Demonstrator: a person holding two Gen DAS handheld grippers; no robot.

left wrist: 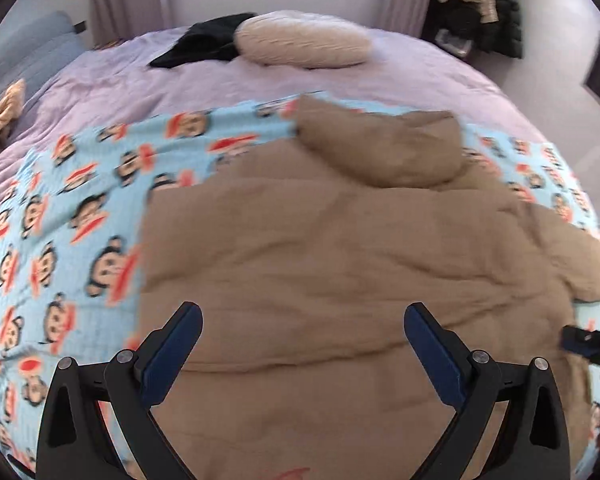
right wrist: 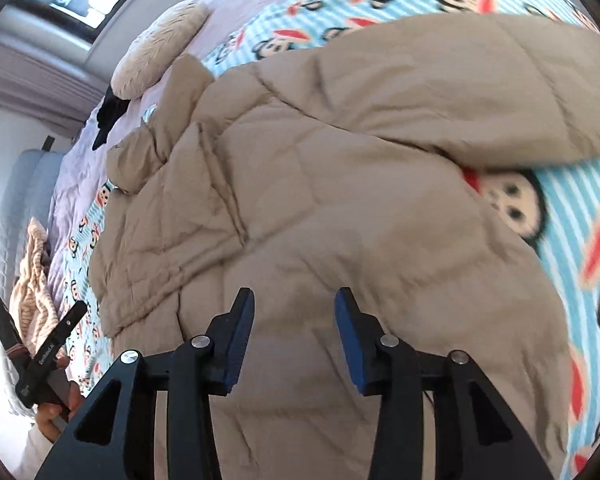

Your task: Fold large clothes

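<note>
A large tan quilted hooded jacket (left wrist: 340,248) lies spread on a light blue monkey-print blanket (left wrist: 60,240) on the bed. Its hood (left wrist: 388,144) points away from me. My left gripper (left wrist: 302,320) is open and empty, held above the jacket's lower part. In the right wrist view the jacket (right wrist: 320,200) fills the middle, with one sleeve (right wrist: 460,80) stretched out to the right over the blanket (right wrist: 580,220). My right gripper (right wrist: 294,300) is open and empty just above the jacket body. The right gripper also shows at the right edge of the left wrist view (left wrist: 588,342).
A lilac bedspread (left wrist: 180,76) covers the bed. A beige pillow (left wrist: 300,42) and a black garment (left wrist: 204,42) lie at the far side. A tan striped cloth (left wrist: 0,120) lies at the left. Dark clothes (left wrist: 480,4) hang at the back right.
</note>
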